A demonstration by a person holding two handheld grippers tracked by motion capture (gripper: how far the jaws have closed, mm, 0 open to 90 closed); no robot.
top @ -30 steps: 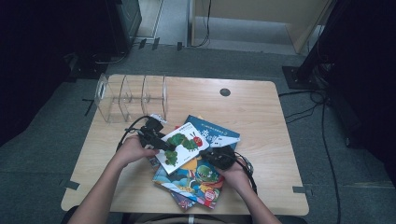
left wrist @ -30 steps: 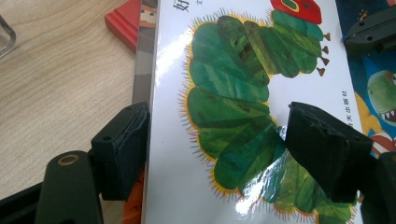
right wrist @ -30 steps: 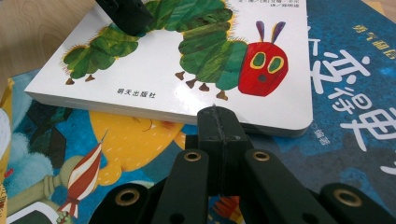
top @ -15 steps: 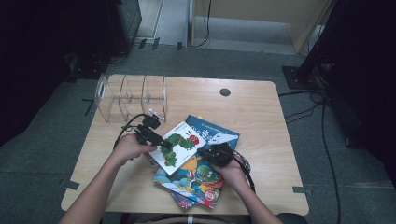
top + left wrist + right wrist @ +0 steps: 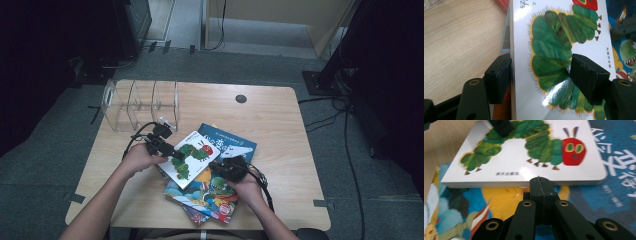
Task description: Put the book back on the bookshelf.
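While the caterpillar book (image 5: pixel 554 62) is straddled at its edge by the left claw (image 5: pixel 541 72), jaws just reopened slightly, the right claw (image 5: pixel 541 187) is kept shut against its opposite edge.

**Both arms in, left jaws apart, right jaws pressed together**

I have both forearms coming in from the near edge, angled toward each other. My left hand (image 5: pixel 137 157) grips the left gripper (image 5: pixel 172 154), which points right and slightly near, lying close to level. Its jaws stand apart and have just been shifting their gap; one pad sits lower than the other. My right hand (image 5: pixel 247 187) holds the right gripper (image 5: pixel 220 165) pointing left and far, toward the left one. Its two jaws are pressed flat together, nothing between them. The two grippers' tips sit near each other but apart.
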